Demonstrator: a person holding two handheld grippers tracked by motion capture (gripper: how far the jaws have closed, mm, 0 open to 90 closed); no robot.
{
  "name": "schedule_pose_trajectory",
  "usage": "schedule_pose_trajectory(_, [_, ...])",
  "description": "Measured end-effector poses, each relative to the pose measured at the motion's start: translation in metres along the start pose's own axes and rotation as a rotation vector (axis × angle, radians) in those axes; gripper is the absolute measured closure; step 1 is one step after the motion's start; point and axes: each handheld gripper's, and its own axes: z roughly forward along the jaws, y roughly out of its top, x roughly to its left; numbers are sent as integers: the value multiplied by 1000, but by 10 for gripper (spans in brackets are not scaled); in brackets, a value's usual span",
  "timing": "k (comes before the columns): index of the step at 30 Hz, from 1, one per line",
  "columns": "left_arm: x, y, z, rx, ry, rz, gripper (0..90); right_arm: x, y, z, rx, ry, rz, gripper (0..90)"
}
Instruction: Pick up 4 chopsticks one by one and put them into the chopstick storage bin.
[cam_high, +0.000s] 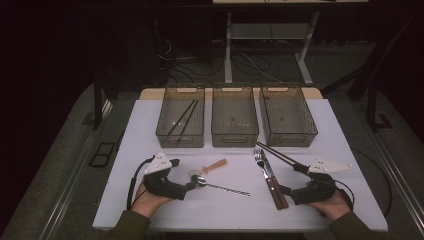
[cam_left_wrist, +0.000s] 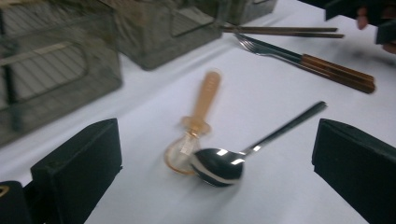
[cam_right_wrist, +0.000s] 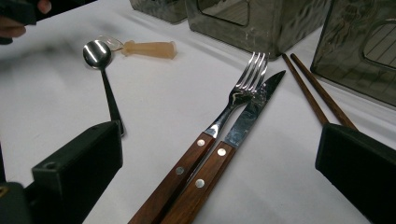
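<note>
Black jaws of both grippers wide, left gripper (cam_high: 196, 184) at lower centre-left closing on steel spoon (cam_left_wrist: 219, 165) lying on bench beside amber spoon (cam_left_wrist: 198, 116); sorting step, next needs squaring over handle.

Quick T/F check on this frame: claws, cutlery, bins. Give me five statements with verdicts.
1. Both the left claw and right claw stand open. True.
2. The metal spoon is clamped in the left claw. False: it lies on the table, free between the open jaws.
3. The fork and knife lie side by side. True.
4. All three bins are empty. False: the left bin holds dark chopsticks.
5. Two chopsticks lie on the table beside the knife. True.
</note>
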Motion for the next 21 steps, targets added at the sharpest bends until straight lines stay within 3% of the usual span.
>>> schedule_pose_trajectory(3, [-3,-4,3,26,-12,10,6,0,0,0,1,-3,0,4])
schedule_pose_trajectory(13, [3,-4,4,7,-22,35,6,0,0,0,5,-6,-8,4])
schedule_pose_trajectory(21, [5,-5,6,35,-31,48,12,-2,3,0,37,9,-11,4])
